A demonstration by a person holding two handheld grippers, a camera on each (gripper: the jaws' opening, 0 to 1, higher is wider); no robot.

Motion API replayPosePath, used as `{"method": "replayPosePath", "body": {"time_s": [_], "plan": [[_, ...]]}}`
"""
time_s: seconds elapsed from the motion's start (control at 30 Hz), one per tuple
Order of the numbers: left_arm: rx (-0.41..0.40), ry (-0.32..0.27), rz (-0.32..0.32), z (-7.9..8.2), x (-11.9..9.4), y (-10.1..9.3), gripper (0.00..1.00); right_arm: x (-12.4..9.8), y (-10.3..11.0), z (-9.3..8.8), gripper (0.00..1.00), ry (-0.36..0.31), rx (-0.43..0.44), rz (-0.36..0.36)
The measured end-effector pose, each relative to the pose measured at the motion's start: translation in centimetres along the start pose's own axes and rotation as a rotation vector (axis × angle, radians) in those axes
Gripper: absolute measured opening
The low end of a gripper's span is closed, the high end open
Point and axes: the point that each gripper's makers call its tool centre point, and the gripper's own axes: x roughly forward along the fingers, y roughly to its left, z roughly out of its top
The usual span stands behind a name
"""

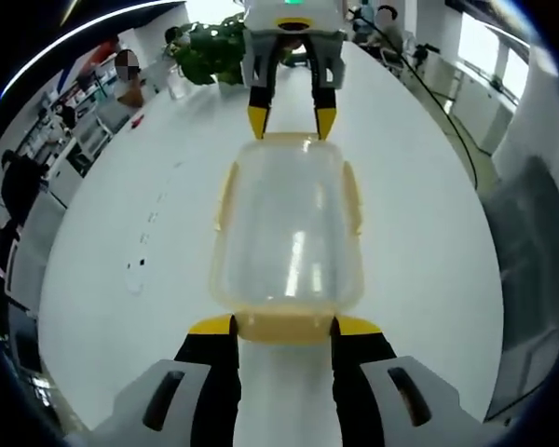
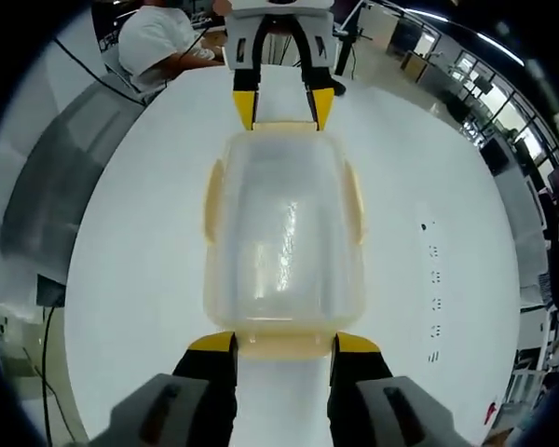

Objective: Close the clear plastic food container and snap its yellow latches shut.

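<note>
Currently the clear plastic food container (image 1: pixel 287 233) sits lid-on in the middle of the white table (image 1: pixel 121 214), lengthwise between the two grippers. The lid looks seated on the base all round, so I judge the closing step done. The long-side yellow latches, one (image 1: pixel 225 196) and its opposite (image 1: pixel 354 197), lie close against the walls and look folded down, though whether they have clicked home cannot be told. In the left gripper view the left gripper (image 1: pixel 284 328) stands with its jaws parted, yellow tips either side of the near end latch (image 1: pixel 283 326), touching or just beside it but not clamped on it. In the right gripper view the right gripper (image 2: pixel 284 345) is likewise spread, tips flanking the end latch on its side (image 2: pixel 281 345). Each gripper also shows at the far end of the other's view, tips at the container's edge. Judgement: what is left is the two end latches; they appear to stand slightly out from the lid rim, so they probably need pressing until they snap. Beyond the container, a green plant (image 1: pixel 210 51) stands at the far table edge, and a person in white (image 2: pixel 158 42) sits past the opposite end.
</note>
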Motion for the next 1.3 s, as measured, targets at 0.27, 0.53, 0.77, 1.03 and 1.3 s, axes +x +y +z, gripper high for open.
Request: {"method": "replayPosePath", "body": {"time_s": [0.27, 0.53, 0.77, 1.03, 1.3], "plan": [[-0.007, 0.001, -0.016, 0.9, 0.9, -0.3, 0.36, 0.2, 0.0, -1.3, 0.36, 0.001, -0.011, 0.014], [-0.008, 0.028, -0.029, 0.4, 1.6, -0.7, 0.36, 0.9, 0.4, -1.4, 0.36, 0.010, -0.028, 0.043], [-0.029, 0.025, -0.036, 0.2, 2.0, -0.5, 0.36, 1.2, -0.1, -1.6, 0.36, 0.010, -0.034, 0.054], [-0.031, 0.027, -0.052, 0.1, 2.7, -0.5, 0.37, 1.5, 0.0, -1.9, 0.36, 0.002, -0.014, 0.070], [-0.049, 0.000, -0.071, 0.0, 2.8, -0.5, 0.37, 1.6, 0.0, -2.0, 0.37, -0.019, -0.015, 0.076]]}}
